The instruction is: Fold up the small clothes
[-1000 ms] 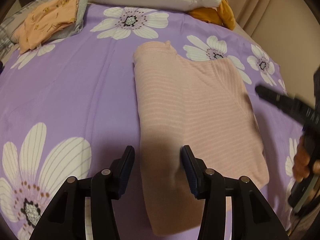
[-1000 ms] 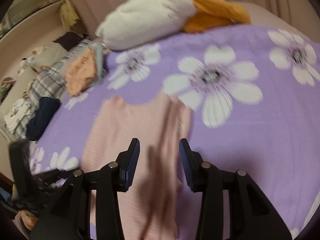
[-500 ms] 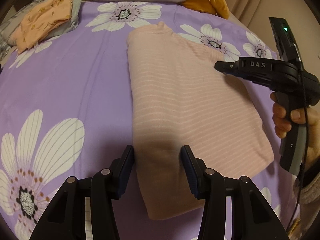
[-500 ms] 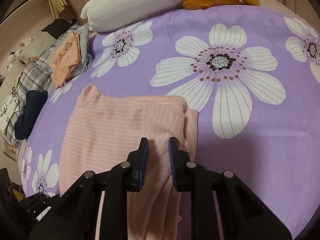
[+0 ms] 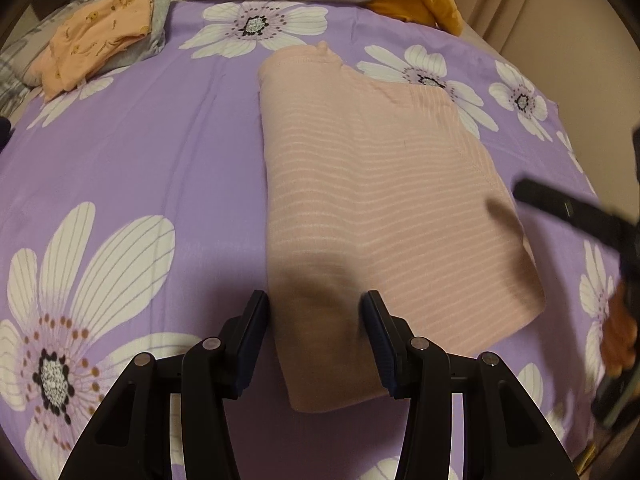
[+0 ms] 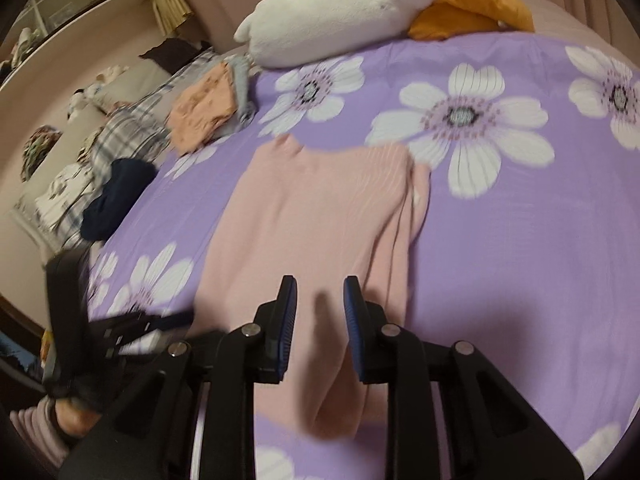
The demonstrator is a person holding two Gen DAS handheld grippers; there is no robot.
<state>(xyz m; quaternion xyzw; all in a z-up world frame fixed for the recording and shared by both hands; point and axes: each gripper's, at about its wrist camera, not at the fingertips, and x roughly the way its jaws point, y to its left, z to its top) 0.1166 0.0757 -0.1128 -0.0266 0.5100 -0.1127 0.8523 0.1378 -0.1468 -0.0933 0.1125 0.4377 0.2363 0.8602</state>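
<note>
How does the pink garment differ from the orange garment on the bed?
The pink garment is striped; the orange garment has small prints. The pink one lies alone mid-bed; the orange one sits on grey cloth at the far edge. The pink one looks larger. Both are folded.

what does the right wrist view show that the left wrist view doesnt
Only the right wrist view: a dark navy garment, plaid bedding and a shelf beyond the bed's edge. Only the left wrist view: the pink top's striped weave, sharply. Both: the folded pink top on the purple flowered sheet, the orange garment, the white plush toy, and both open grippers.
</note>
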